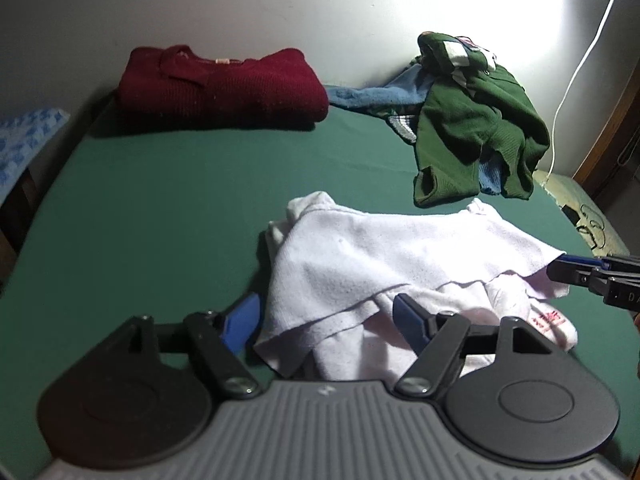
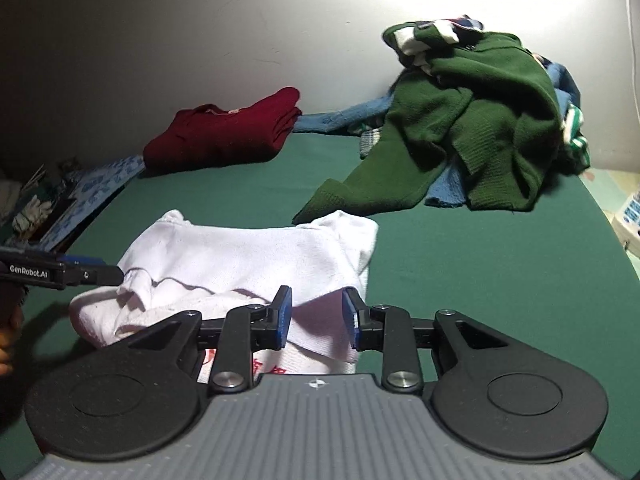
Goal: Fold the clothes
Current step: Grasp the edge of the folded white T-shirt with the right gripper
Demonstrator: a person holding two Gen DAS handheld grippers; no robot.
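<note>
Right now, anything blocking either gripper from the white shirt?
Nothing visible. The left gripper and the right gripper both have open jaws already over the near edge of the white shirt. The green sweater lies beyond it, clear of both.

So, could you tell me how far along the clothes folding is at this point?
One piece looks done: the maroon sweater lies folded at the back of the green table. In hand is the white shirt, partly folded, with the open left gripper and open right gripper at its near edge. Left to do: the green sweater and the blue garment under it, heaped unfolded by the wall.
</note>
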